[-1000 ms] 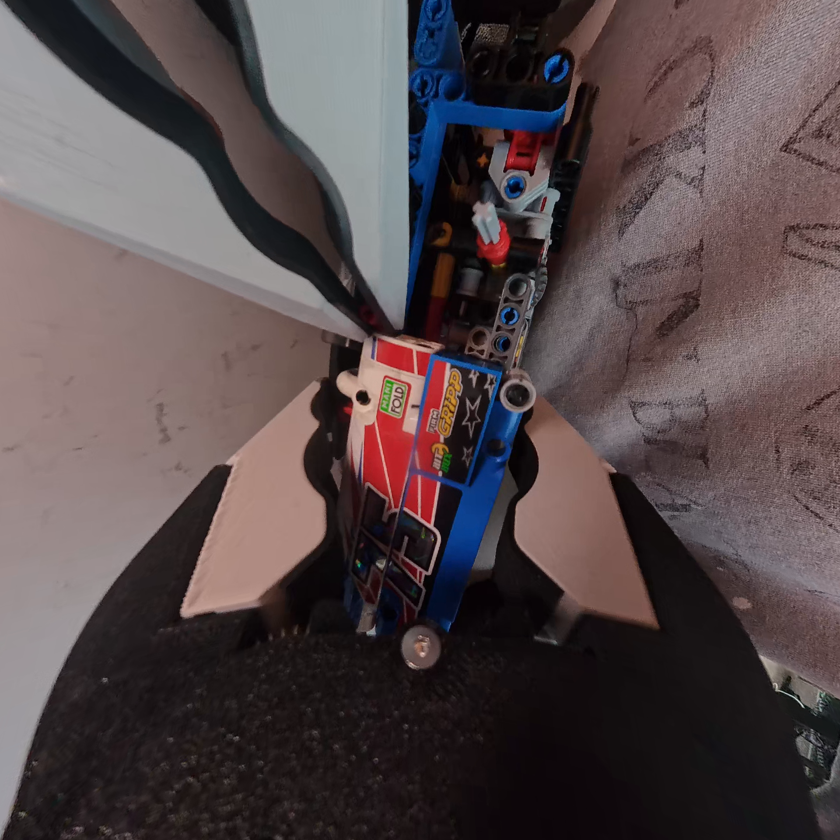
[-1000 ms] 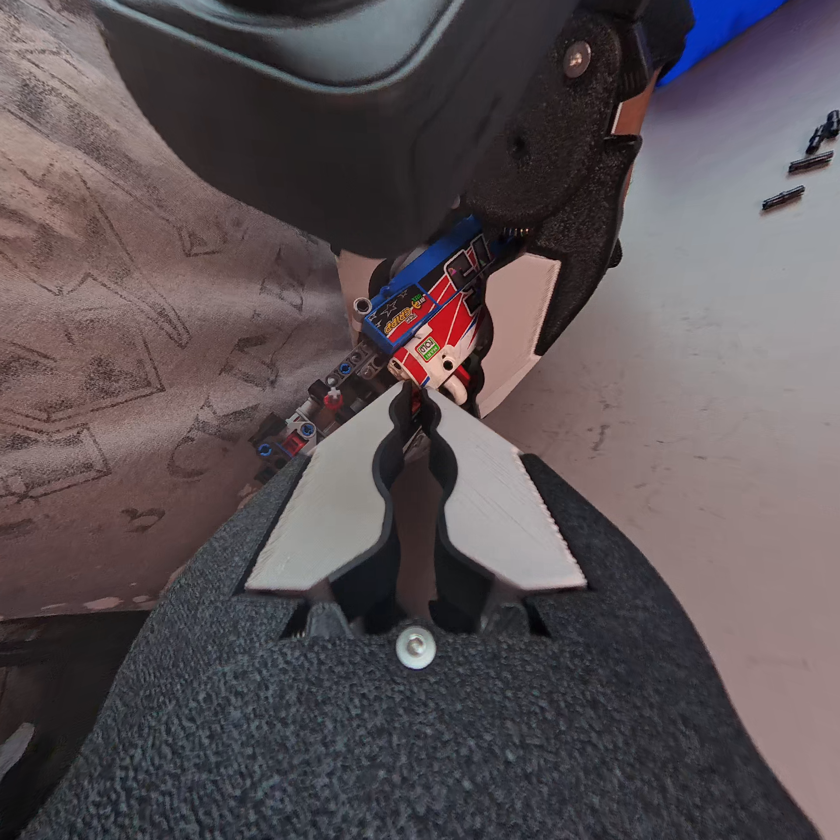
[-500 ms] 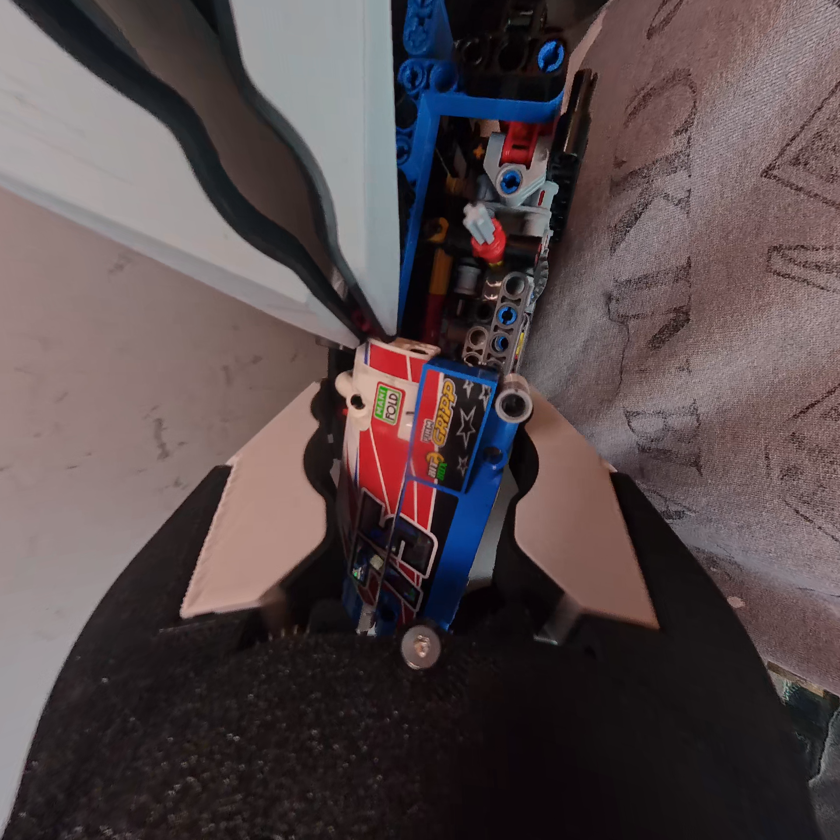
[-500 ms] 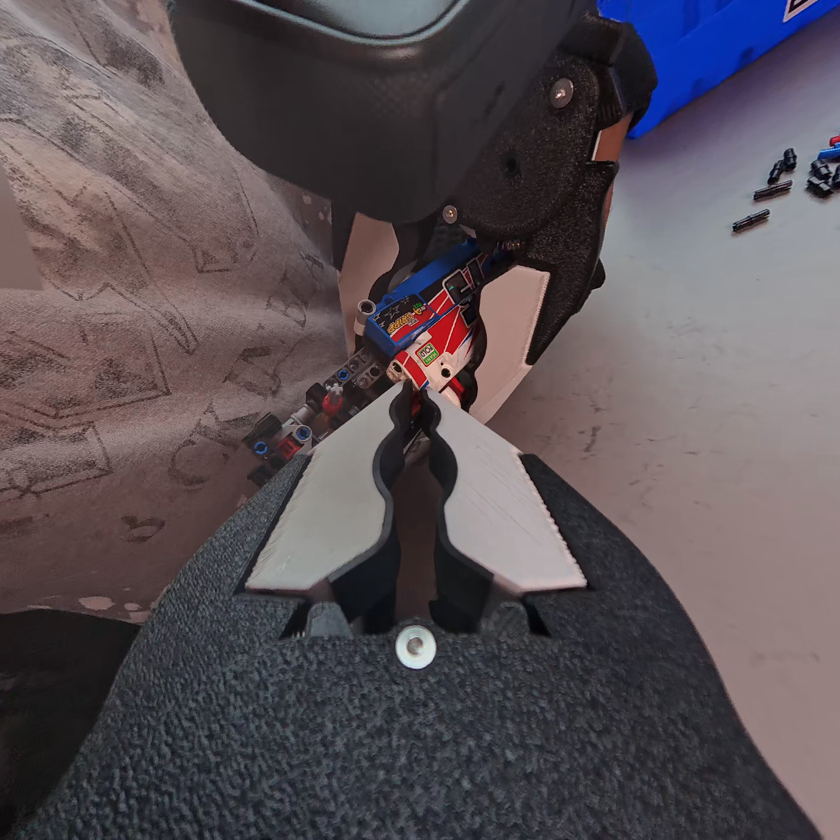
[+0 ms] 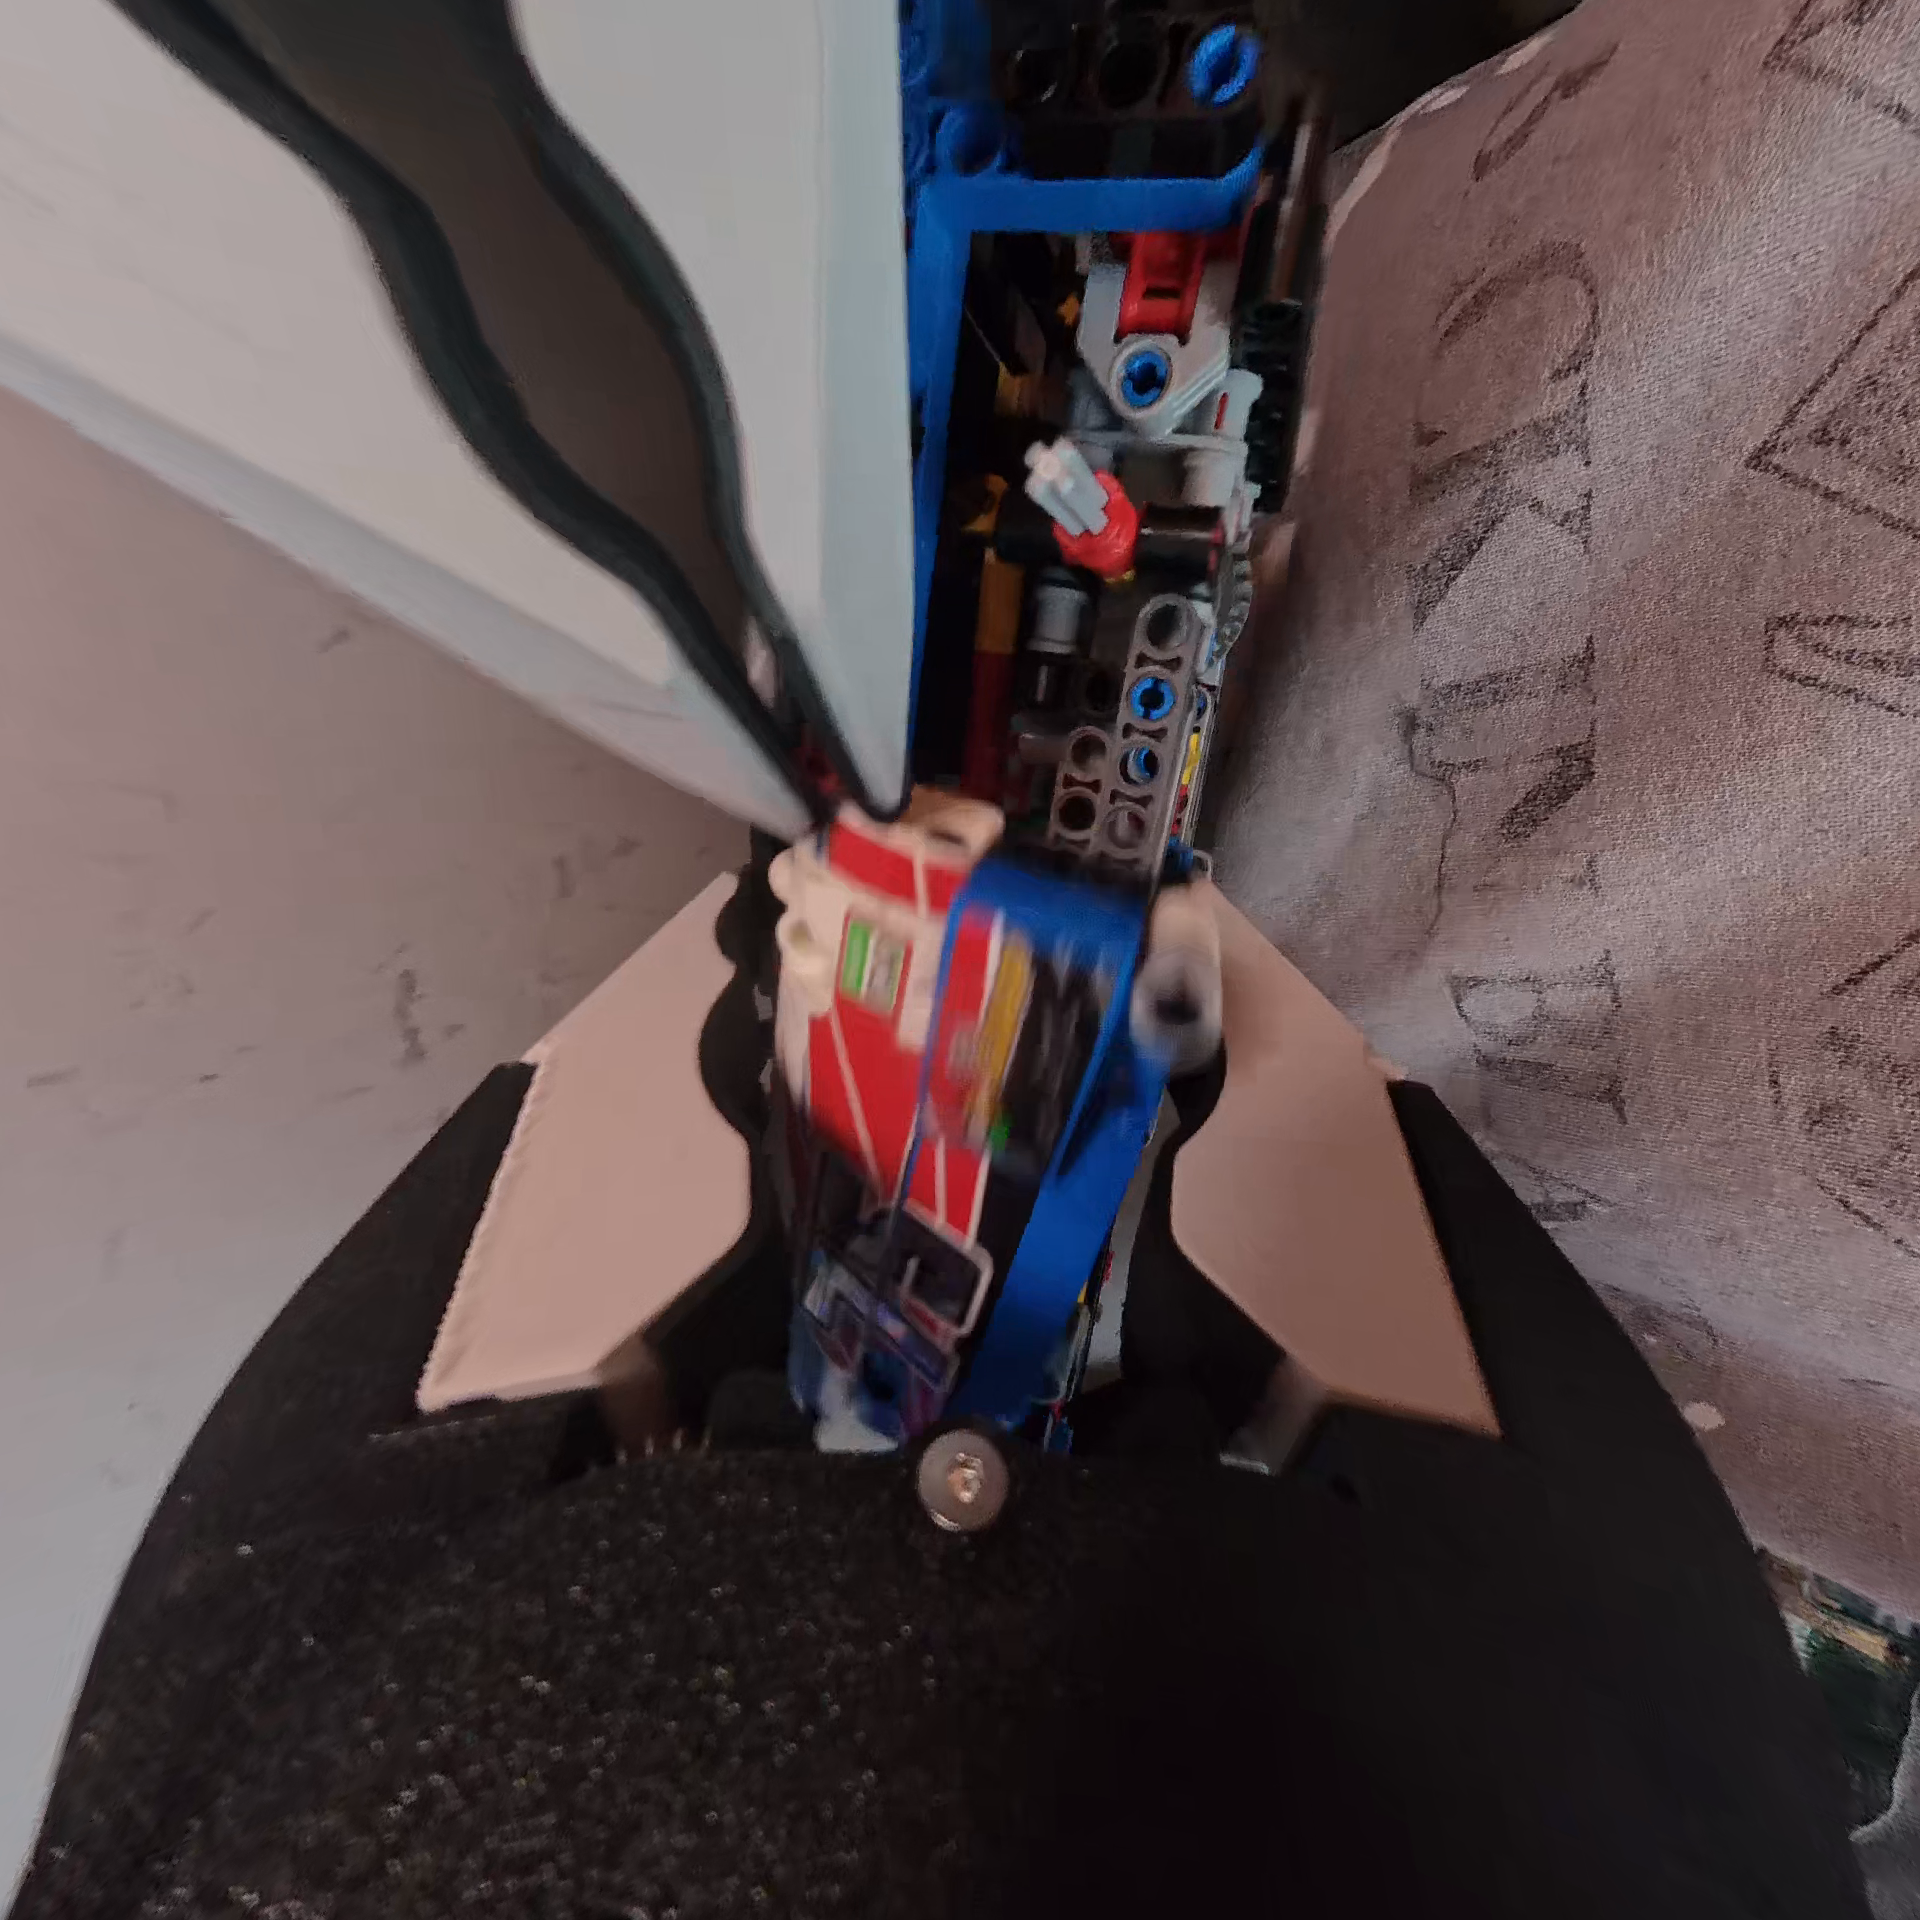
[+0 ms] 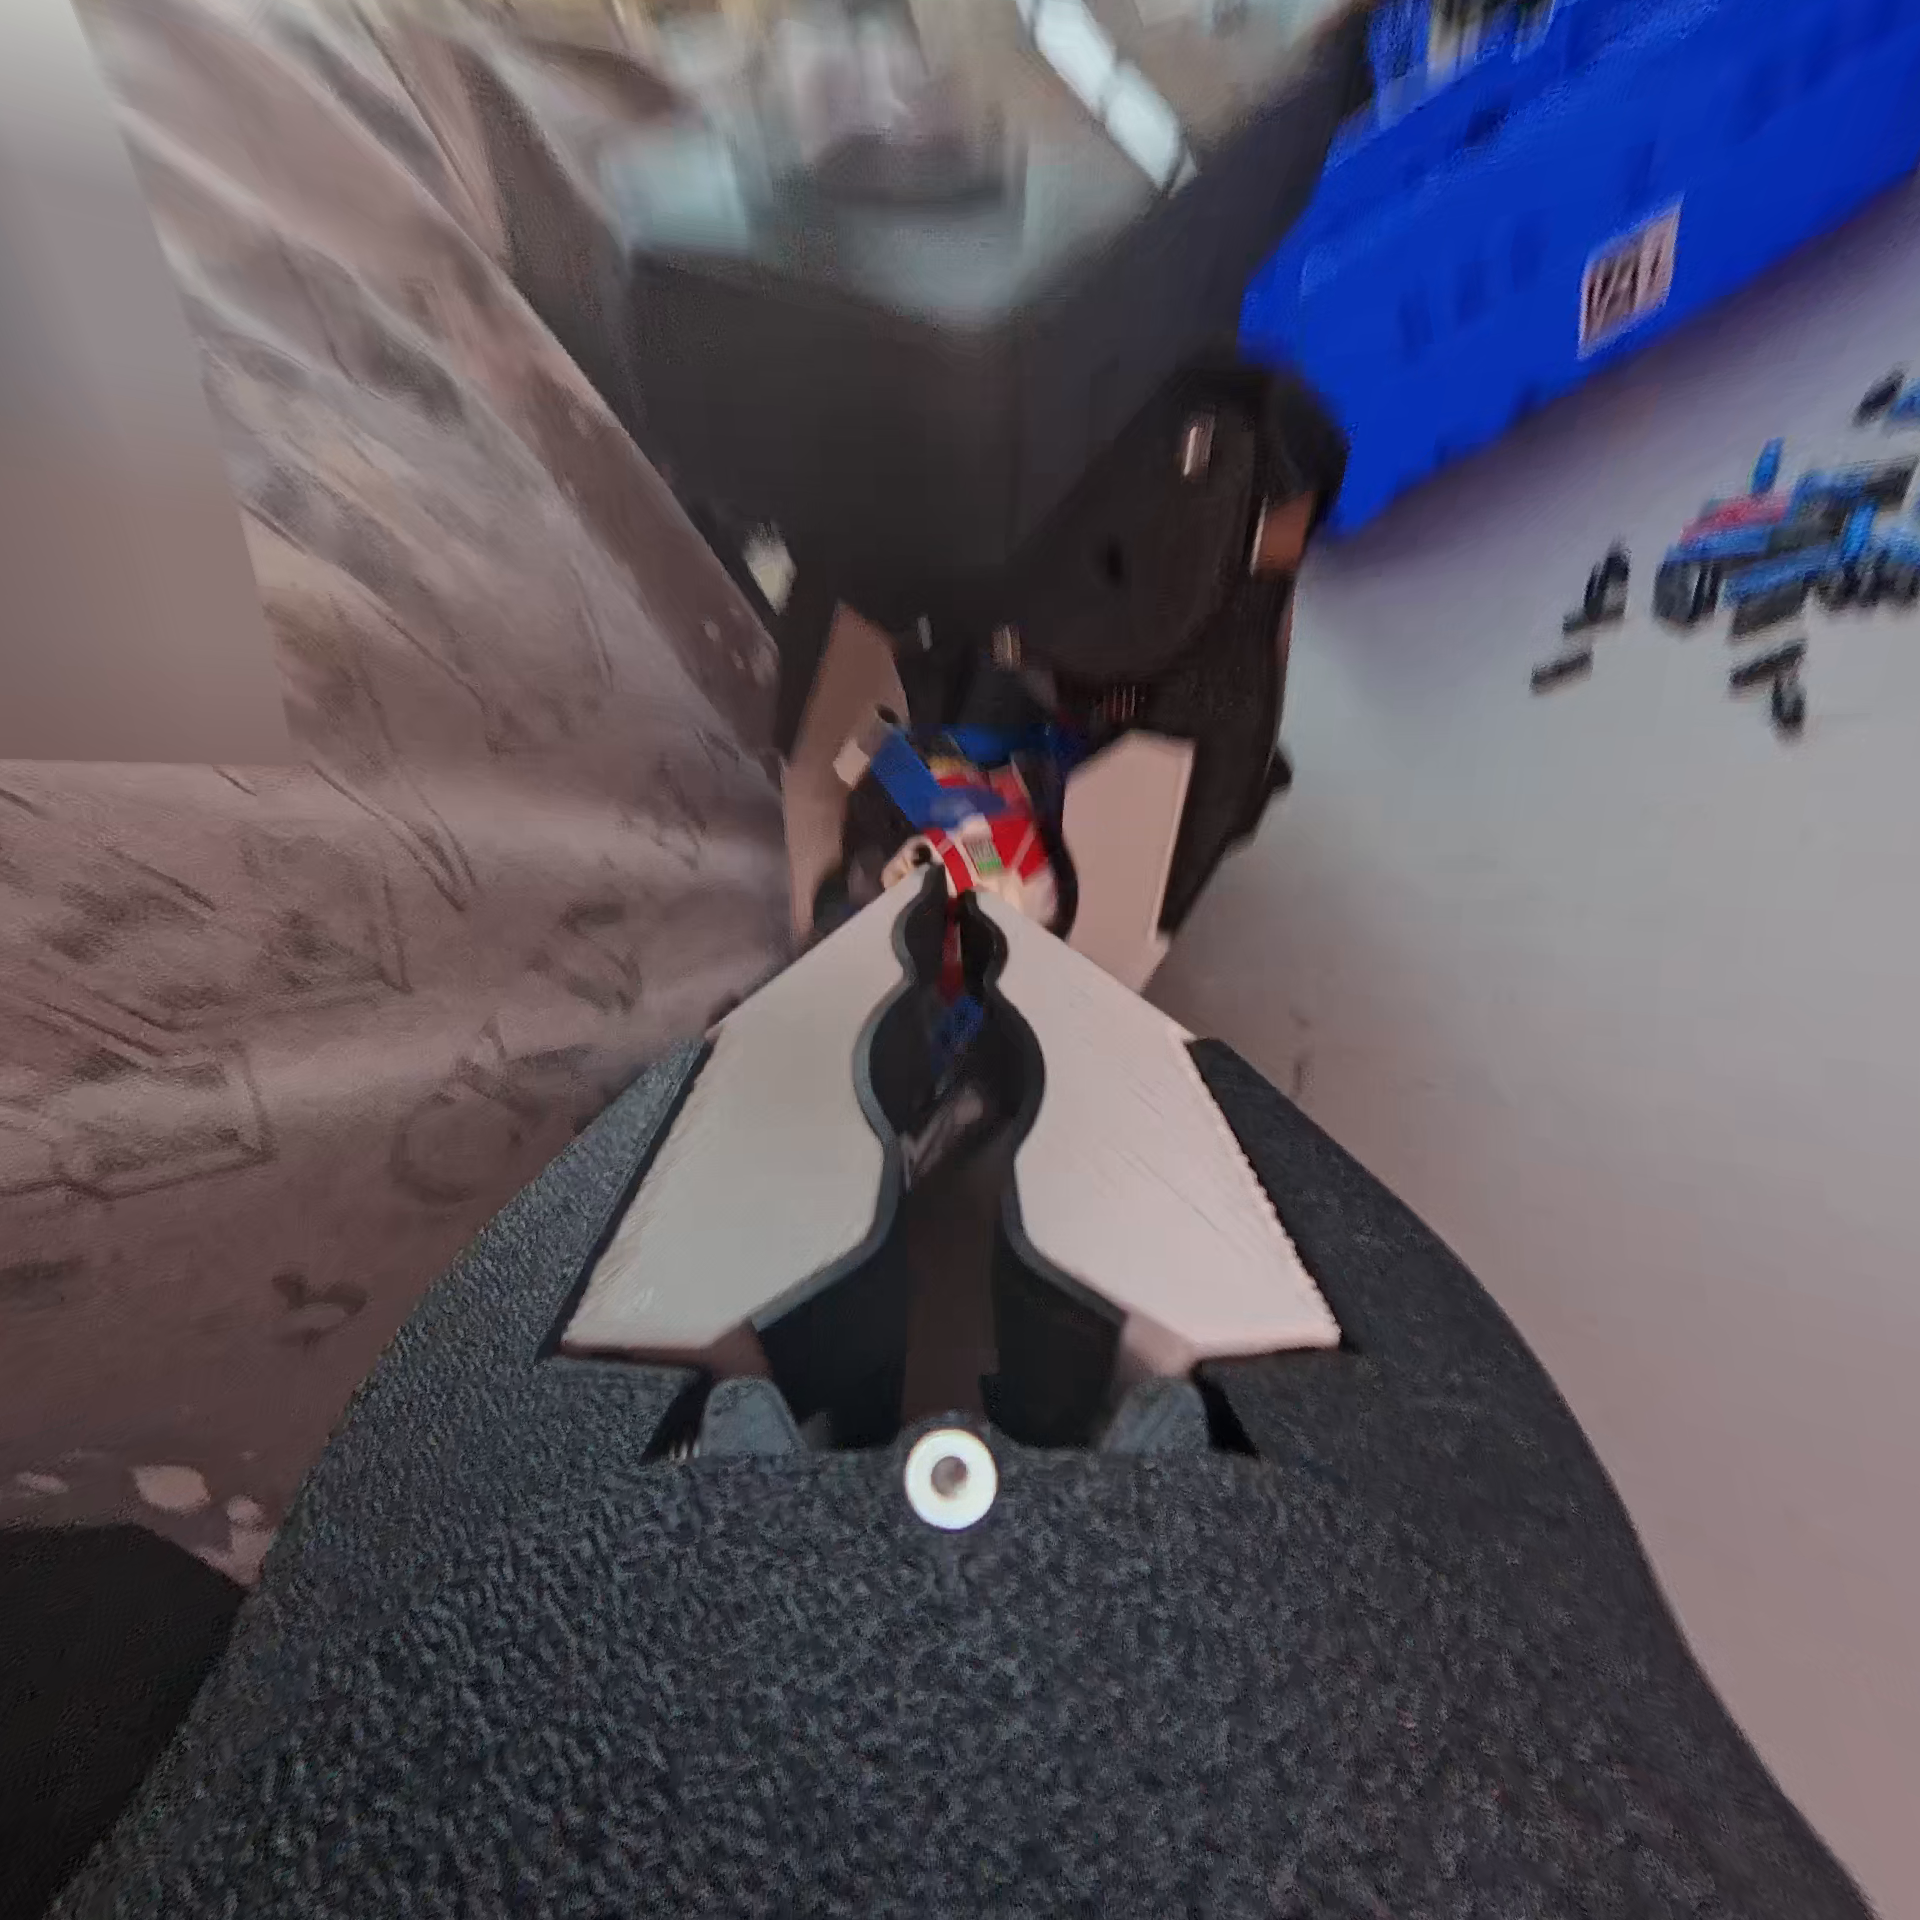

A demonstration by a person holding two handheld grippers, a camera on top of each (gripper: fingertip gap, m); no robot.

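Brick-built toy car sits clamped between left hand-held gripper fingers, long axis pointing away, while right hand-held gripper, nearly pressed together, pinches its near end above the worktop.

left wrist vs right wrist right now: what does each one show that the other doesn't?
Left wrist only: the exposed inner frame of the model, grey perforated beams, blue pins, a red and grey joint.

Right wrist only: a blue plastic bin at the far side of the white table, and a blurred cluster of small loose dark and blue parts beside it.

Both: the red, white and blue brick-built toy vehicle, clamped in the left gripper, the right gripper closed on its near end, and grey patterned fabric.
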